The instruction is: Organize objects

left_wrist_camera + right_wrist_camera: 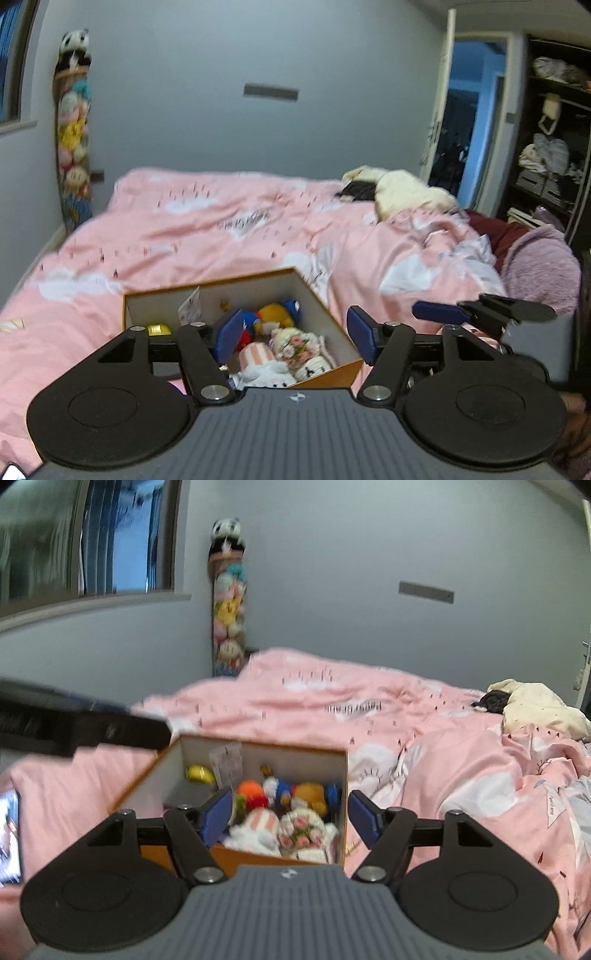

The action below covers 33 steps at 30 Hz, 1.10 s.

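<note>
An open orange cardboard box (325, 373) (255, 856) sits on the pink bed, white inside. It holds several plush toys: a striped pink-and-white one (256, 354) (260, 821), a cream one with pink flowers (295, 345) (301, 829), a blue-and-orange one (275, 314) (284, 792), and a yellow thing (159, 329) (199, 773). My left gripper (295, 338) hangs open above the box, nothing between its blue pads. My right gripper (290, 818) is open over the same box, also holding nothing. In the left wrist view the right gripper's fingers (439, 312) show at the right.
The pink duvet (221, 229) (424, 738) covers the bed. A cream plush (402, 192) (535, 705) lies near the pillows. A tall column of stuffed toys (72, 129) (229, 602) stands in the corner. Dark shelves (554, 147) and a purple cushion (539, 266) are on the right.
</note>
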Tool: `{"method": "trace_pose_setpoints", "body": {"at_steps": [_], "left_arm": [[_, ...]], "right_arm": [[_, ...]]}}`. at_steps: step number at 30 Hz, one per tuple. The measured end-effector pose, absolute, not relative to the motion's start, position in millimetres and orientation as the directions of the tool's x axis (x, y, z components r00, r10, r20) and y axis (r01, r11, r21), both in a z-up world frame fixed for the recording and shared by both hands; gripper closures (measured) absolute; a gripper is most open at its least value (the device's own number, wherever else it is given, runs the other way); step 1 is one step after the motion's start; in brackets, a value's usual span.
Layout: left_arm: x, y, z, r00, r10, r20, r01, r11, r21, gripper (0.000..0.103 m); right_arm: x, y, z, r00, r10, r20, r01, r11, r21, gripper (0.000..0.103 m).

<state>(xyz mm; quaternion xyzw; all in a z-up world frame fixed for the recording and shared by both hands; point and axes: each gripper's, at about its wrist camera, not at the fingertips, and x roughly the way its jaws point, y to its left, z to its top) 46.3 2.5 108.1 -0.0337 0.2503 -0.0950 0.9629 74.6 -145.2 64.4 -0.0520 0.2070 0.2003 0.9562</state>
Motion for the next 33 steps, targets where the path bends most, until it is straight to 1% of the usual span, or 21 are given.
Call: {"method": "trace_pose_setpoints", "body": {"at_steps": [3,5,7,9,11,14,17,19,23,33], "left_arm": [[28.8,-0.9,116.5,0.879,-0.162,-0.449,0.147,0.987,-0.07,0.018],[20.5,0.0,117.2,0.896,-0.129,-0.425,0.119,0.992,-0.05,0.018],[17.4,3.6,113.0,0.894,-0.113,-0.434,0.098,0.994,-0.056,0.018],[18.2,10.2,102.4,0.881,-0.094,-0.463,0.066,0.995,-0.077,0.018],[20.4,17.4,87.1,0.874,-0.08,-0.48,0.038,0.995,-0.096,0.018],[22.2,25.1,62.0,0.87,-0.059,-0.49,0.007,0.994,-0.107,0.018],[25.6,28.0,39.3,0.848,-0.05,-0.527,-0.011,0.994,-0.113,0.018],[28.7,28.0,26.5,0.835,-0.028,-0.55,-0.024,0.996,-0.087,0.018],[36.1,25.9,6.6,0.797,0.053,-0.602,-0.06,0.998,0.009,0.018],[47.8,31.3,-23.1,0.69,0.085,-0.719,-0.143,0.989,-0.021,0.018]], "right_arm": [[59.8,-151.2,79.0,0.855,0.39,-0.341,-0.401,0.915,0.042,0.024],[51.5,-153.1,84.6,0.869,0.401,-0.29,-0.4,0.914,0.066,0.018],[47.9,-150.9,85.6,0.876,0.397,-0.275,-0.394,0.917,0.069,0.014],[48.6,-146.0,80.9,0.872,0.392,-0.295,-0.39,0.918,0.066,0.013],[51.9,-140.4,72.6,0.857,0.39,-0.336,-0.39,0.918,0.07,0.013],[56.1,-135.7,58.2,0.837,0.39,-0.383,-0.387,0.918,0.089,0.013],[62.8,-130.6,40.4,0.822,0.372,-0.43,-0.374,0.924,0.085,0.013],[65.2,-127.3,28.5,0.814,0.358,-0.457,-0.365,0.928,0.077,0.013],[73.9,-124.3,5.2,0.788,0.334,-0.517,-0.353,0.933,0.066,0.013],[96.0,-123.9,-30.5,0.736,0.289,-0.612,-0.306,0.949,0.08,0.011]]}}
